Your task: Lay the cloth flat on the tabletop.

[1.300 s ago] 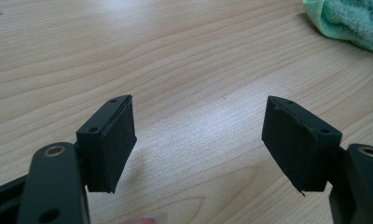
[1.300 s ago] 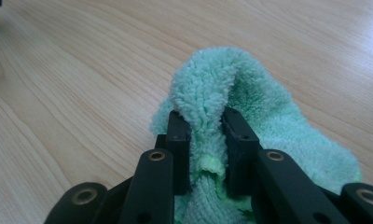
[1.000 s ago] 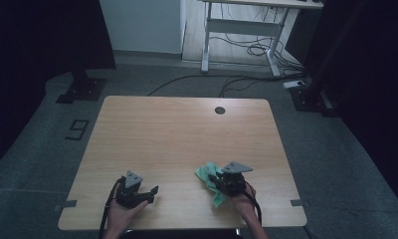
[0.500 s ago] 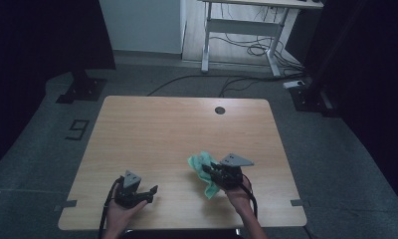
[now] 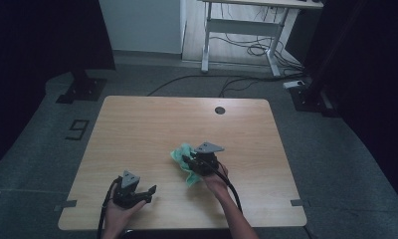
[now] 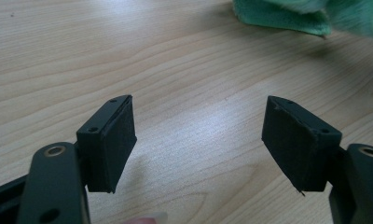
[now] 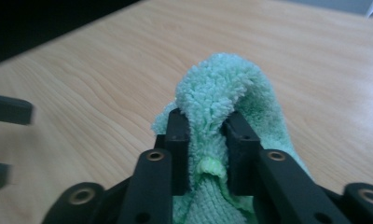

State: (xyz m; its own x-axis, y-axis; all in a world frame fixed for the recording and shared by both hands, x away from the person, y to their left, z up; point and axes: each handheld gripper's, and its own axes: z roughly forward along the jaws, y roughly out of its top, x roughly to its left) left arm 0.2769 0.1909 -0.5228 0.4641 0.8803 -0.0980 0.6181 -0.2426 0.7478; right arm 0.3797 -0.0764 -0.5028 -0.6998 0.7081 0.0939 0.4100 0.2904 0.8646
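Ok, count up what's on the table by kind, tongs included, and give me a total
Green microfibre cloth: 1, pinched in the right tongs
Handheld tongs: 2, the left tongs open over bare wood
Total: 3 on the wooden table

Wooden table (image 5: pixel 137 129) with round hole (image 5: pixel 219 110); white desk frame (image 5: pixel 239 30), floor cables (image 5: pixel 247 50) behind.

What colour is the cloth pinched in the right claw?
The cloth is mint green and fluffy, seen best in the right gripper view, between the right claw.
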